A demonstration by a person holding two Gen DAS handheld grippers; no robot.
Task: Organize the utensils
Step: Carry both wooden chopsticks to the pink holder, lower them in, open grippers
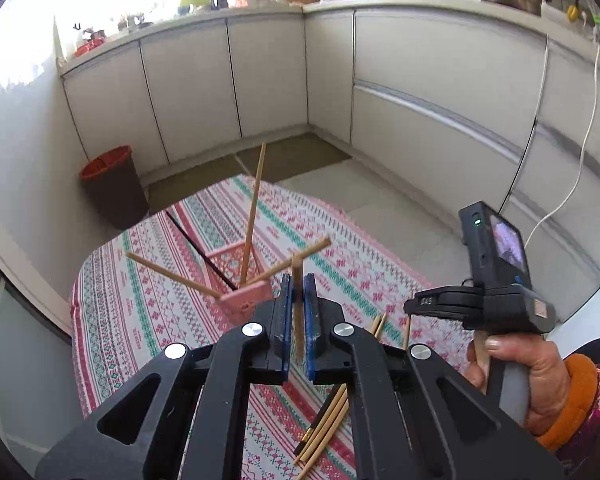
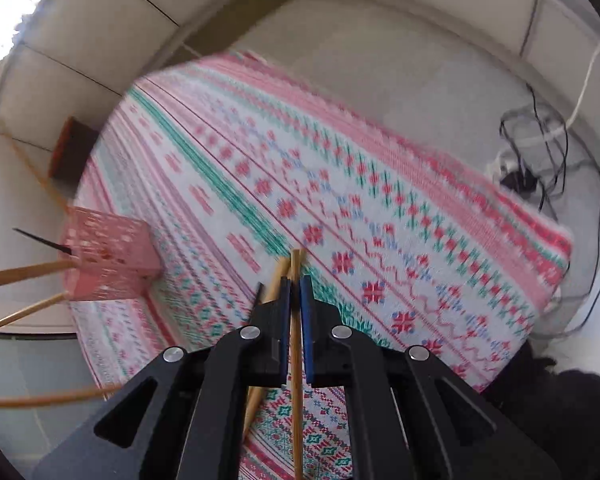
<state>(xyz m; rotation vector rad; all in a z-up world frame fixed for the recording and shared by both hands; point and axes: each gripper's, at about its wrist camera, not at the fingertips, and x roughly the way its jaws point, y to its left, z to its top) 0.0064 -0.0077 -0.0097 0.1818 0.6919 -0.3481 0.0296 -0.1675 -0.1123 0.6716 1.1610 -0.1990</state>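
A pink perforated basket (image 1: 244,294) stands on the patterned tablecloth (image 1: 140,320), with several wooden chopsticks and one black one leaning out of it. My left gripper (image 1: 298,282) hovers just right of the basket, shut on a wooden chopstick (image 1: 299,332) that runs lengthwise between the blue pads. In the right wrist view my right gripper (image 2: 295,280) is shut on another wooden chopstick (image 2: 297,392) just above the cloth. More loose chopsticks (image 2: 278,280) lie under it. The basket (image 2: 108,256) is to its left.
Loose chopsticks (image 1: 328,420) lie on the cloth below the left gripper. A hand (image 1: 540,372) holds the right gripper's handle at the right. A dark bin with a red liner (image 1: 112,184) stands on the floor by white cabinets. A power strip with cables (image 2: 520,172) lies beyond the table.
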